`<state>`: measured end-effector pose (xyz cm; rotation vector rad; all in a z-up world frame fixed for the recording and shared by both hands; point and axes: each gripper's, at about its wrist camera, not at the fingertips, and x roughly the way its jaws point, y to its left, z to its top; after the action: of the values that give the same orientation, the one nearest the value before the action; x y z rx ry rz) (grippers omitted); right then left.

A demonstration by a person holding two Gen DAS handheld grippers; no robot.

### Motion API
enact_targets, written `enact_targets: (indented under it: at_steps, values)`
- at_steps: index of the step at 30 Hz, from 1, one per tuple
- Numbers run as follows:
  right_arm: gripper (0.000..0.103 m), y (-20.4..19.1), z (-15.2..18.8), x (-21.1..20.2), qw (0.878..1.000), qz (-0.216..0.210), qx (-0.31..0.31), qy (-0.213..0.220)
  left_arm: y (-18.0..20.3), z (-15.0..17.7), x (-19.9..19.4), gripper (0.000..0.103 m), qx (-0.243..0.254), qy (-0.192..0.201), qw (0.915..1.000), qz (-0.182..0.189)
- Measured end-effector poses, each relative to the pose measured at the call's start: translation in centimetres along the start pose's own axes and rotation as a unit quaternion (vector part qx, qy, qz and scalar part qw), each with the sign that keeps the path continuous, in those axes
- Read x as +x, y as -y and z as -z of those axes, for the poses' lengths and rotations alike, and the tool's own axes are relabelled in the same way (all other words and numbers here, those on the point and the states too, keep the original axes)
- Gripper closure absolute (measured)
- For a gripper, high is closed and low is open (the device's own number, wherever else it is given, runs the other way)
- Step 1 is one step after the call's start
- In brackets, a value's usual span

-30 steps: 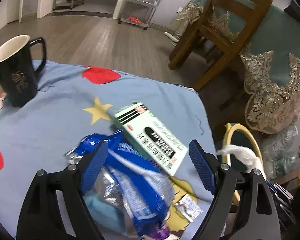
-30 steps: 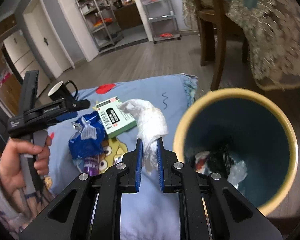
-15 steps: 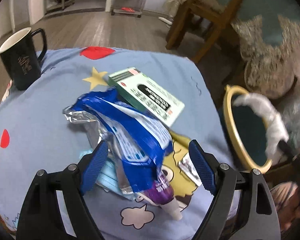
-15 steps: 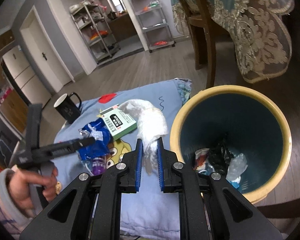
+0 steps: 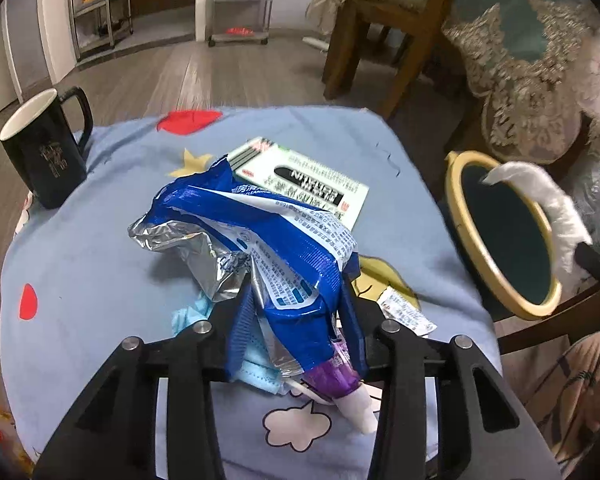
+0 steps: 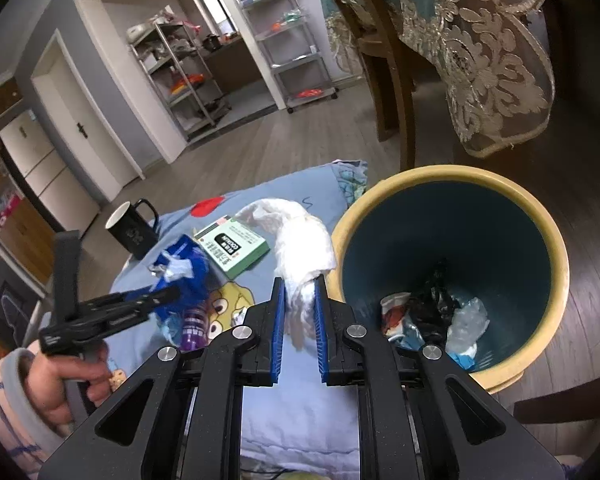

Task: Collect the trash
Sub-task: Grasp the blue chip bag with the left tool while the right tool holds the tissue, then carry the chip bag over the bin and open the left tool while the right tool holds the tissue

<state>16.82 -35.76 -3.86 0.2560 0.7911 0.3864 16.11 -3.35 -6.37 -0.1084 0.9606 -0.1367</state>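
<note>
My left gripper (image 5: 296, 320) is shut on a crumpled blue and silver wrapper (image 5: 268, 232) over the blue cloth-covered table (image 5: 100, 240); it also shows in the right wrist view (image 6: 156, 300). My right gripper (image 6: 298, 312) holds a white tissue wad (image 6: 300, 240) beside the rim of the yellow bin (image 6: 556, 280), its jaws slightly apart. The tissue (image 5: 552, 200) hangs over the bin (image 5: 500, 292) in the left wrist view. A green box (image 5: 304, 180) lies behind the wrapper. A purple tube (image 5: 340, 388) and a light blue mask (image 5: 256, 372) lie under it.
A black mug (image 5: 44, 148) stands at the table's far left. A small sachet (image 5: 406, 312) lies near the right edge. The bin holds several pieces of trash (image 6: 432, 316). A wooden chair (image 5: 384, 28) and a lace-draped table (image 5: 540, 60) stand behind.
My left gripper has closed on the blue wrapper and pulled back. My right gripper has carried the tissue toward the bin and loosened a little.
</note>
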Motion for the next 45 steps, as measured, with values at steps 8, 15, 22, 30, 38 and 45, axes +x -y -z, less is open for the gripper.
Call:
enact_targets:
  at_steps: [8,15,22,30,38,45]
  values:
    - [0.088,0.4,0.2,-0.3,1.000,0.006,0.005,0.004,-0.7,0.5,-4.5,0.064,0.000,0.075,0.9966,0.036]
    - [0.088,1.5,0.3,-0.8,1.000,0.013,0.022,0.012,0.0,0.6,-5.7,0.064,0.013,0.103,0.9930,0.055]
    - [0.088,2.4,0.4,-1.6,0.999,0.023,0.037,0.020,2.4,1.0,-5.7,0.064,0.041,0.100,0.9896,0.095]
    - [0.088,3.6,0.4,-2.8,0.997,0.042,0.059,0.034,7.7,0.3,-5.0,0.064,0.090,0.090,0.9828,0.134]
    - [0.088,5.1,0.2,-4.6,0.990,0.081,0.095,0.062,13.3,-1.2,-4.0,0.064,0.145,0.082,0.9734,0.157]
    - [0.088,6.5,0.4,-5.5,0.986,0.104,0.113,0.064,17.8,-2.0,-1.8,0.063,0.182,0.059,0.9661,0.173]
